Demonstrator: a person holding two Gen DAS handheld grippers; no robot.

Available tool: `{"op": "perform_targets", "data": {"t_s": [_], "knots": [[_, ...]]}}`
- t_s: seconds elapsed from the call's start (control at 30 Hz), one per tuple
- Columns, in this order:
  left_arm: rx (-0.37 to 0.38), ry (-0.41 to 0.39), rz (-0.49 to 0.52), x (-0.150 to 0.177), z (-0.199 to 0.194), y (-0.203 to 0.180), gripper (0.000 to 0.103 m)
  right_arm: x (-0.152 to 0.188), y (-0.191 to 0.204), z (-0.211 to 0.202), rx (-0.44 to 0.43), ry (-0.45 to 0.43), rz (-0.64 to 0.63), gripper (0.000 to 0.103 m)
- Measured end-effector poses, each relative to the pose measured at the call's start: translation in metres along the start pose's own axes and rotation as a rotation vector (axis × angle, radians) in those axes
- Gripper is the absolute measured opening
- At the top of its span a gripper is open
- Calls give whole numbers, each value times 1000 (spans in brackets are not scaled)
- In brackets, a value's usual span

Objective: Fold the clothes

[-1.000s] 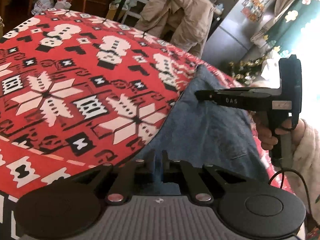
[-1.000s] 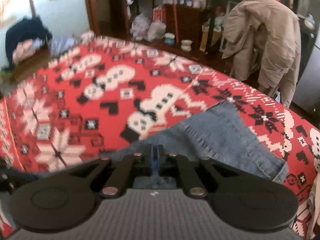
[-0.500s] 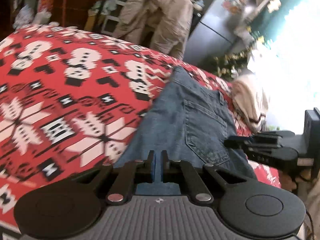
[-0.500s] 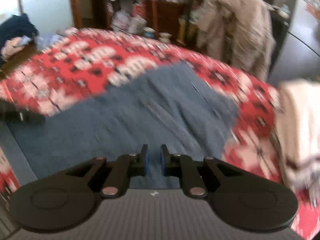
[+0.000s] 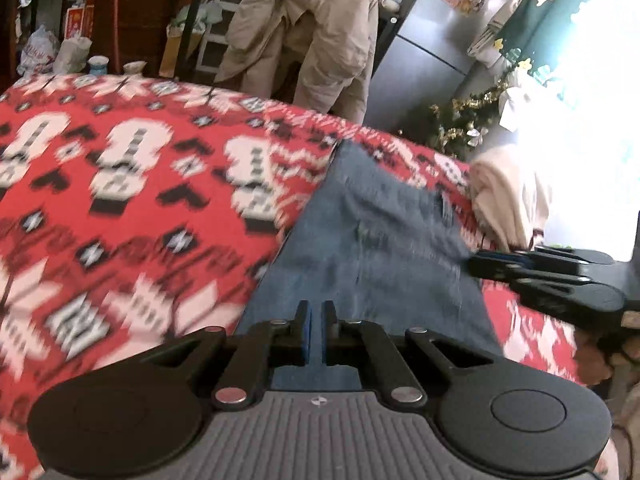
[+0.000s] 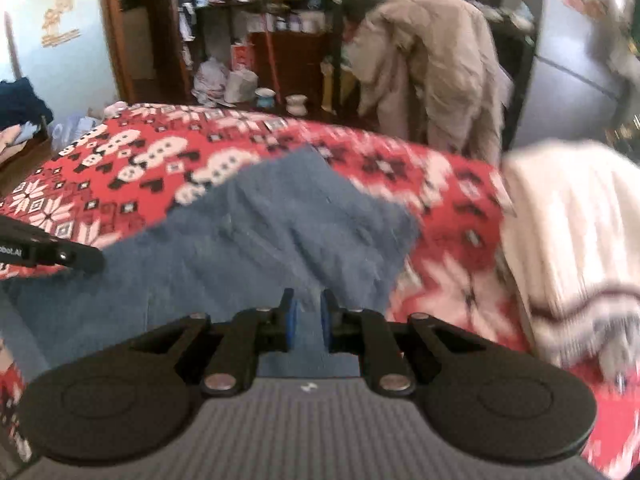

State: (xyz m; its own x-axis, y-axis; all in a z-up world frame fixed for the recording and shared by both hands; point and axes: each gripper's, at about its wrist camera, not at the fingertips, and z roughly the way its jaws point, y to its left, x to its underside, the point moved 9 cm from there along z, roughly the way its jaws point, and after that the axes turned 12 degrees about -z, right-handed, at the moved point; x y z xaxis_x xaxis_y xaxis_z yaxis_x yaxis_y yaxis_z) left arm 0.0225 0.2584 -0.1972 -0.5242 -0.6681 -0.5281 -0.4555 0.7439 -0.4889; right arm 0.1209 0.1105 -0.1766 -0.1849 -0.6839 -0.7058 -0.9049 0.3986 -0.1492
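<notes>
Blue jeans [image 5: 380, 248] lie flat on a red patterned blanket [image 5: 140, 200]. My left gripper [image 5: 316, 320] is at their near edge, shut, with denim pinched between its blue pads. In the right wrist view the jeans [image 6: 260, 232] spread out ahead of my right gripper [image 6: 308, 312]. Its jaws stand a little apart and no cloth is pressed between them. That right gripper [image 5: 484, 266] also shows at the jeans' right side in the left wrist view. The left gripper's tip [image 6: 80, 258] pokes in from the left edge of the right wrist view.
A cream knitted garment [image 6: 568, 232] lies heaped on the blanket right of the jeans. Behind the bed, a beige jacket [image 5: 304, 32] hangs over a chair beside a steel fridge [image 5: 420, 60]. Cluttered shelves [image 6: 260, 40] stand further back.
The right gripper let go of the denim and its jaws parted; it dropped to the jeans' right side. The jeans now lie flatter. The left gripper kept its hold and shifted sideways.
</notes>
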Motion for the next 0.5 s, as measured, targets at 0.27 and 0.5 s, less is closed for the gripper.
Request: {"op": "perform_targets", "data": {"t_s": [0.27, 0.5], "knots": [[-71, 80, 1, -15, 50, -7, 3, -32, 11, 73, -35, 47, -81, 10], [-94, 72, 99, -4, 43, -4, 3, 13, -33, 45, 4, 68, -55, 0]]}}
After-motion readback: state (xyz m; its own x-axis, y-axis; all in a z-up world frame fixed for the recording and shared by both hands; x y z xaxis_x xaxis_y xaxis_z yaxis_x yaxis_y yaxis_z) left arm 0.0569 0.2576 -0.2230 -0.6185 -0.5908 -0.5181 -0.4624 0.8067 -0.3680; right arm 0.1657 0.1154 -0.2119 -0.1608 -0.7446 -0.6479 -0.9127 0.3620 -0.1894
